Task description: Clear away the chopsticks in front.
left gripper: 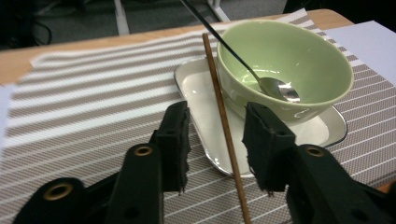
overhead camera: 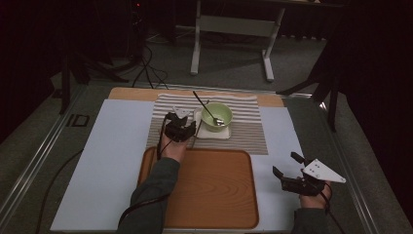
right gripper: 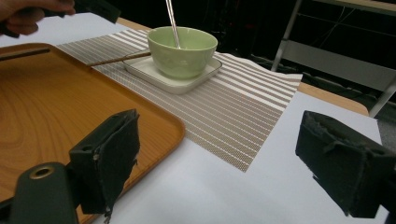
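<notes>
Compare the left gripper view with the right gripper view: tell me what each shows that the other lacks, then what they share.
Left gripper view alone: the spoon's bowl end lying inside the green bowl, and the left hand-held gripper with its jaws on either side of the wooden chopstick, pads not pressing on it.

Right gripper view alone: the wooden tray, the white table cover, the wide-open right hand-held gripper, and a hand at the top left.

Both: green bowl, white dish beneath it, spoon handle, chopstick and striped placemat.
</notes>
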The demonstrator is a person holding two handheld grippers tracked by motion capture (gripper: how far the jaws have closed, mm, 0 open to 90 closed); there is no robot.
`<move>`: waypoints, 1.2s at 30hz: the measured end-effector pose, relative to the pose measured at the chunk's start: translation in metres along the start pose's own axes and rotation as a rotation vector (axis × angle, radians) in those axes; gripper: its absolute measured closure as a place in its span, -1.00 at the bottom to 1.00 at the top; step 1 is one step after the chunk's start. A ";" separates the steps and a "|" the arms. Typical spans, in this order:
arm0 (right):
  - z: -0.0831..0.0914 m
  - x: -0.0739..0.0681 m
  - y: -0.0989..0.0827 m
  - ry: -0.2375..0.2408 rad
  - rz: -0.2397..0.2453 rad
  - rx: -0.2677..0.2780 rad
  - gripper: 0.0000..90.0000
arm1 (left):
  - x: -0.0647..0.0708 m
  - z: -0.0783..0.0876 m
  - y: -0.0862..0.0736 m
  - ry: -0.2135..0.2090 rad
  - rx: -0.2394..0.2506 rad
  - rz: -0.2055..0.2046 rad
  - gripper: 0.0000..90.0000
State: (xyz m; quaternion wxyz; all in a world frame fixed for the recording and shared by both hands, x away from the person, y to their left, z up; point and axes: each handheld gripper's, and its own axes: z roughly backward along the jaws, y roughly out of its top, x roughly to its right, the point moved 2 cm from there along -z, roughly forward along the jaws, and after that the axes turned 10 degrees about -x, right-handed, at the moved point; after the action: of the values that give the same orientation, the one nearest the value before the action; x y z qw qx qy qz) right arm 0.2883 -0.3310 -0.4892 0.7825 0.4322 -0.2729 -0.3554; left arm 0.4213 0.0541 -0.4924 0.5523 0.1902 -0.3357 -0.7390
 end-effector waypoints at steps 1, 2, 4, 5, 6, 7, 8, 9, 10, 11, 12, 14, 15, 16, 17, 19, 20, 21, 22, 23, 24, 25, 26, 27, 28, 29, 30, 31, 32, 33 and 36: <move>0.000 0.000 0.000 0.000 -0.001 -0.001 -0.71 | 0.001 -0.003 -0.001 -0.001 -0.006 -0.003 0.44; 0.000 0.000 0.000 0.000 -0.003 -0.001 -0.71 | 0.002 -0.005 -0.001 -0.002 -0.011 -0.005 0.45; 0.000 0.001 0.000 -0.001 -0.003 0.000 -0.71 | 0.003 -0.010 -0.002 -0.006 -0.023 -0.009 0.45; 0.000 0.001 0.000 -0.001 -0.003 0.000 -0.71 | 0.004 -0.013 -0.002 -0.005 -0.029 -0.011 0.46; 0.000 0.001 0.000 -0.001 -0.002 0.001 -0.71 | 0.004 -0.016 -0.002 -0.004 -0.036 -0.013 0.47; 0.000 0.001 0.000 -0.001 -0.002 0.001 -0.71 | 0.004 -0.018 -0.002 -0.003 -0.045 -0.015 0.48; 0.000 0.001 0.000 -0.001 -0.003 0.001 -0.71 | 0.005 -0.021 -0.002 -0.004 -0.053 -0.016 0.49; 0.000 0.001 0.000 0.000 -0.003 0.001 -0.71 | 0.005 -0.023 -0.003 -0.003 -0.060 -0.017 0.51; 0.000 0.001 0.000 0.000 -0.003 0.001 -0.71 | 0.005 -0.026 -0.003 -0.005 -0.067 -0.017 0.53; 0.000 0.001 0.000 -0.001 -0.003 0.001 -0.71 | 0.006 -0.028 -0.003 -0.008 -0.074 -0.014 0.56; 0.000 0.001 0.000 -0.001 -0.003 0.001 -0.71 | 0.006 -0.030 -0.004 -0.013 -0.077 -0.010 0.57; 0.000 0.001 0.000 0.000 -0.003 0.000 -0.71 | 0.007 -0.033 -0.004 -0.017 -0.084 -0.009 0.59; 0.000 0.001 0.000 -0.001 -0.003 0.000 -0.71 | 0.008 -0.034 -0.004 -0.017 -0.088 -0.009 0.60; 0.000 0.002 0.000 0.000 -0.004 0.002 -0.71 | 0.008 -0.036 -0.004 -0.017 -0.095 -0.011 0.60; 0.000 0.002 0.000 -0.001 -0.005 0.002 -0.71 | 0.009 -0.037 -0.003 -0.019 -0.097 -0.012 0.60; 0.001 0.002 0.000 -0.001 -0.005 0.002 -0.71 | 0.010 -0.040 -0.004 -0.014 -0.107 -0.018 0.60; 0.001 0.002 0.000 0.001 -0.006 0.006 -0.71 | 0.011 -0.042 -0.004 -0.007 -0.116 -0.024 0.60; 0.001 0.002 0.000 0.000 -0.004 0.008 -0.71 | 0.012 -0.043 -0.004 -0.006 -0.120 -0.020 0.60; 0.001 0.002 0.000 0.001 -0.005 0.008 -0.71 | 0.012 -0.045 -0.004 -0.009 -0.122 -0.016 0.60; 0.001 0.002 0.000 0.001 -0.005 0.008 -0.71 | 0.012 -0.045 -0.004 -0.011 -0.123 -0.014 0.61; 0.001 0.002 0.000 0.001 -0.006 0.008 -0.71 | 0.012 -0.047 -0.004 -0.013 -0.126 -0.010 0.61; 0.001 0.002 0.000 0.001 -0.006 0.007 -0.71 | 0.012 -0.048 -0.004 -0.016 -0.130 -0.004 0.61; 0.001 0.003 0.000 0.001 -0.006 0.007 -0.71 | 0.012 -0.050 -0.004 -0.021 -0.132 0.003 0.62; 0.001 0.003 0.000 0.001 -0.006 0.007 -0.71 | 0.012 -0.051 -0.004 -0.020 -0.137 0.007 0.64; 0.001 0.003 0.000 0.001 -0.006 0.008 -0.71 | 0.012 -0.052 -0.005 -0.018 -0.141 0.011 0.66; 0.002 0.003 0.000 0.001 -0.008 0.008 -0.71 | 0.012 -0.054 -0.005 -0.016 -0.146 0.014 0.68; 0.002 0.003 0.000 0.001 -0.008 0.009 -0.71 | 0.011 -0.055 -0.005 -0.015 -0.152 0.018 0.70; 0.002 0.003 0.000 0.001 -0.009 0.010 -0.71 | 0.011 -0.056 -0.006 -0.014 -0.152 0.023 0.72; 0.002 0.003 0.000 0.001 -0.009 0.010 -0.71 | 0.011 -0.056 -0.006 -0.013 -0.154 0.023 0.74; 0.002 0.003 0.000 0.001 -0.009 0.009 -0.71 | 0.010 -0.056 -0.006 -0.011 -0.152 0.025 0.76; 0.002 0.003 0.000 0.003 -0.010 0.009 -0.71 | 0.010 -0.057 -0.006 -0.004 -0.148 0.035 0.81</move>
State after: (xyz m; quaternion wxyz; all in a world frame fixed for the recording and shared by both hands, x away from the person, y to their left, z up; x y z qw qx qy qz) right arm 0.2888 -0.3346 -0.4883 0.7793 0.4374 -0.2715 -0.3574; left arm 0.4511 0.0292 -0.5354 0.5770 0.1414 -0.2848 -0.7524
